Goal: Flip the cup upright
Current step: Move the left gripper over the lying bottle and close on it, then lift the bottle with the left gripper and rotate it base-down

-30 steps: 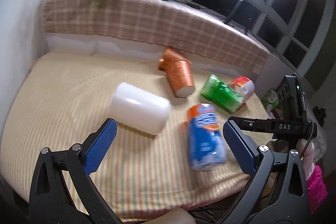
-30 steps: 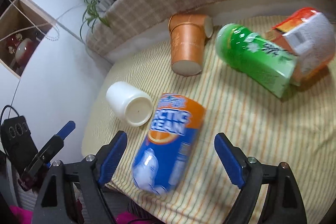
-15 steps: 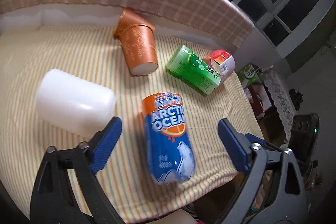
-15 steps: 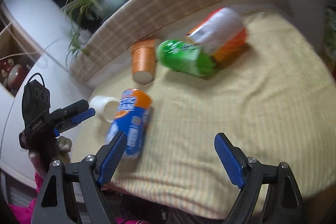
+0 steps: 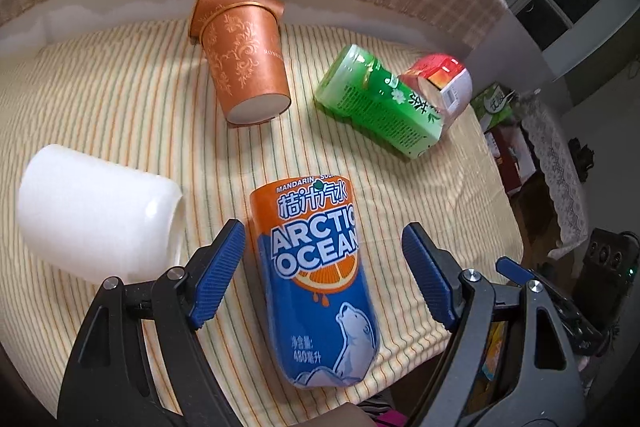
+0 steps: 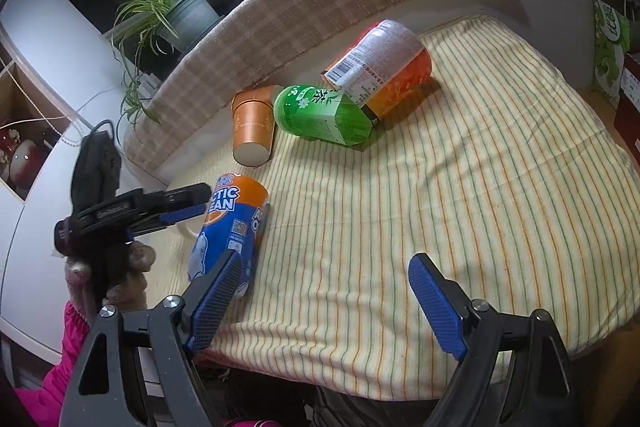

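So approach step: left gripper (image 5: 322, 279) wide open, empty, straddling the Arctic Ocean cup (image 5: 320, 283) lying on its side near table edge — next: close, tip upright. Right gripper (image 6: 326, 301) open, idle.

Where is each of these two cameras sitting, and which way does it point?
Left wrist: on the left gripper, looking down over the blue can across the striped cloth; its open blue fingers show.
Right wrist: on the right gripper, looking across the cloth; its fingers and the left gripper show.
Both see the blue can, orange cup and green bottle.
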`<state>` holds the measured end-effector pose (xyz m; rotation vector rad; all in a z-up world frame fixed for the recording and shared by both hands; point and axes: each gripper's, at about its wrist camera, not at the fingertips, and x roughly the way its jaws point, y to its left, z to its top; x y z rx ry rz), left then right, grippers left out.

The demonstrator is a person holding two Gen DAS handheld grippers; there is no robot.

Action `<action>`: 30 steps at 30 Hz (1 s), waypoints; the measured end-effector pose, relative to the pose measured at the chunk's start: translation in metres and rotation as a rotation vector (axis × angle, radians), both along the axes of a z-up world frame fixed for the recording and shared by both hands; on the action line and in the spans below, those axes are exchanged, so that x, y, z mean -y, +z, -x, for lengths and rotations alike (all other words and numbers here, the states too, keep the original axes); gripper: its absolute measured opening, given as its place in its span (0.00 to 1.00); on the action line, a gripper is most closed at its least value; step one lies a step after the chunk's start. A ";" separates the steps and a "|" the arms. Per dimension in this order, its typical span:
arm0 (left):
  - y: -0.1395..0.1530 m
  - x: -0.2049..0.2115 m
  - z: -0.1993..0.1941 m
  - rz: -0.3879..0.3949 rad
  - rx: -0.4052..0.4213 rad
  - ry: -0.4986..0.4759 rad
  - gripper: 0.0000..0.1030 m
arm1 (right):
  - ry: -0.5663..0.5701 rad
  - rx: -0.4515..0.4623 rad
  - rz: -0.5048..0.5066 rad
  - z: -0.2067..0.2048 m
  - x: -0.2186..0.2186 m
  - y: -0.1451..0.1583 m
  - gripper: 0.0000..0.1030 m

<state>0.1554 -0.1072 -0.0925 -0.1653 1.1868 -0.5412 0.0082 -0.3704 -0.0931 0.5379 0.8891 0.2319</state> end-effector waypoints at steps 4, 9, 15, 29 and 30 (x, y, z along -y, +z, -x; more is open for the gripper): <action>-0.006 0.006 -0.007 -0.022 -0.015 -0.001 0.81 | 0.007 0.002 -0.003 0.001 -0.002 0.001 0.85; -0.010 0.015 -0.012 -0.041 -0.015 -0.010 0.81 | -0.004 -0.003 -0.006 0.003 0.001 0.000 0.85; -0.013 0.024 -0.015 -0.080 -0.007 -0.019 0.80 | -0.016 -0.004 -0.006 0.004 0.003 -0.001 0.85; -0.027 0.034 -0.015 -0.181 0.001 -0.052 0.65 | -0.016 -0.010 -0.014 0.004 0.003 -0.003 0.85; -0.026 0.034 -0.014 -0.178 0.003 -0.051 0.65 | -0.018 -0.009 -0.012 0.004 0.003 -0.004 0.85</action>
